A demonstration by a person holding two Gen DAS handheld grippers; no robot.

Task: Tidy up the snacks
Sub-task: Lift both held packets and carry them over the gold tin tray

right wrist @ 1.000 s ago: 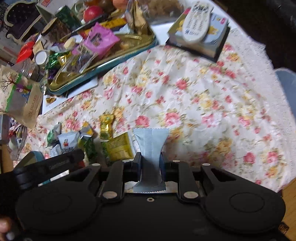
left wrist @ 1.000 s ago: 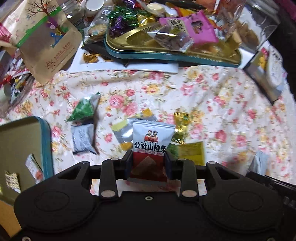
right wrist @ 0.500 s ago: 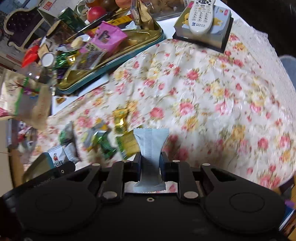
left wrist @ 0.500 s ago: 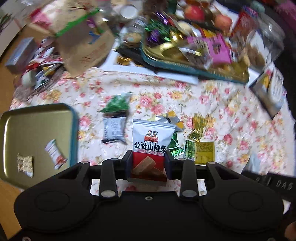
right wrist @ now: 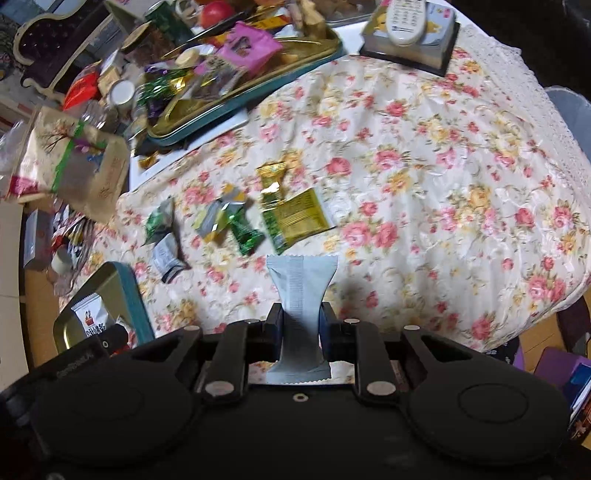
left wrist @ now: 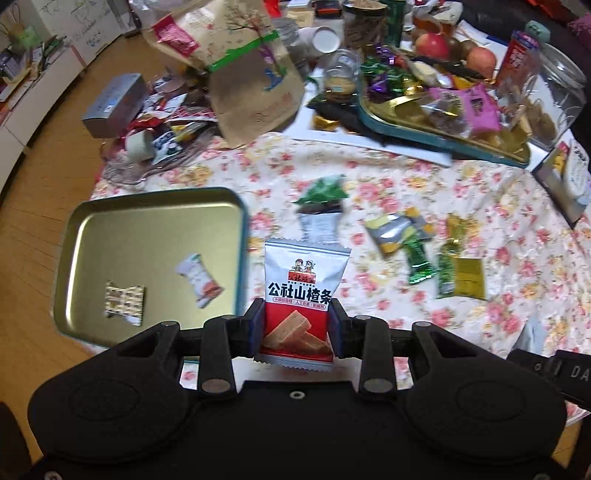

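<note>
My left gripper (left wrist: 295, 325) is shut on a white and red hawthorn snack packet (left wrist: 304, 291), held above the floral tablecloth just right of a gold tin tray (left wrist: 110, 229) with a teal rim. Two small wrapped snacks (left wrist: 123, 301) lie in that tray. My right gripper (right wrist: 301, 325) is shut on a grey-blue snack packet (right wrist: 301, 288), pinched at its middle above the cloth. Loose snacks lie beyond both grippers: a green packet (left wrist: 323, 192), a gold sachet (right wrist: 297, 212) and several small green wrappers (right wrist: 243, 229). The left gripper's packet (right wrist: 90, 317) shows at the lower left of the right wrist view.
A second gold tray (left wrist: 443, 122) heaped with sweets stands at the far side, beside a paper bag (left wrist: 251, 85), a jar (left wrist: 554, 96) and fruit. A remote on a box (right wrist: 410, 29) sits at the far right. The table edge drops off on the right (right wrist: 569, 280).
Both grippers have risen and shifted, each keeping its packet. In the left wrist view the gold tin tray has come fully into sight at the left; the loose snacks now look farther away.
</note>
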